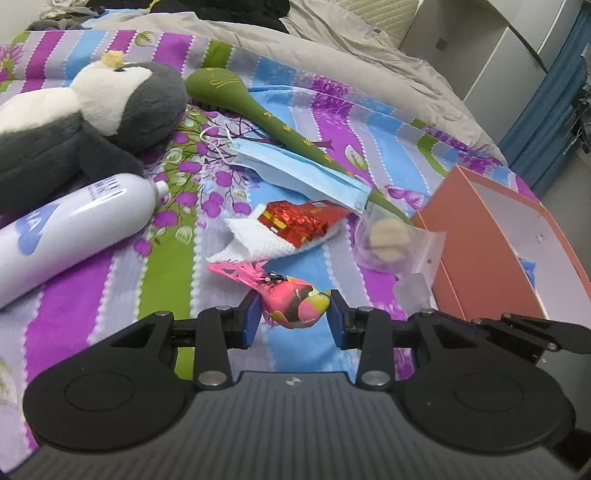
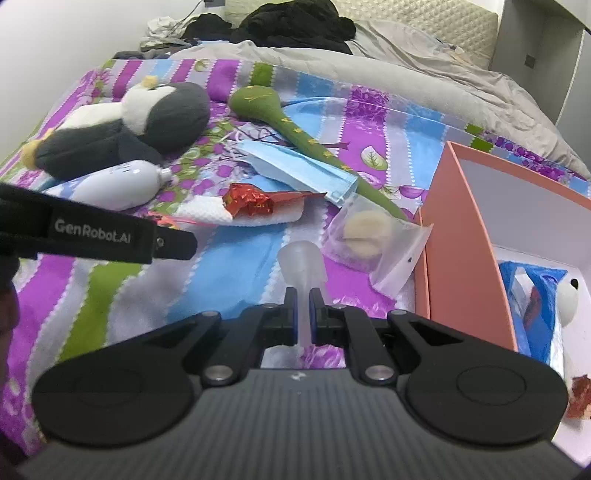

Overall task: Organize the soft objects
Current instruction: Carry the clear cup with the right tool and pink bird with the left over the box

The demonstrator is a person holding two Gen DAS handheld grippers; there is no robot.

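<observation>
My left gripper is shut on a pink toy bird, held clear above the striped bedspread. My right gripper is shut on the thin stem of a translucent soft funnel-shaped piece, also lifted. The left gripper's black arm crosses the left side of the right wrist view. On the bed lie a grey-and-white plush penguin, a green long-handled soft mallet, a blue face mask, a red foil wrapper on a white cloth, and a clear bag of pale pads.
An open salmon-pink box stands at the right, holding a blue bag and a white plush. A white spray bottle lies at the left. A grey duvet and dark clothes cover the far end of the bed.
</observation>
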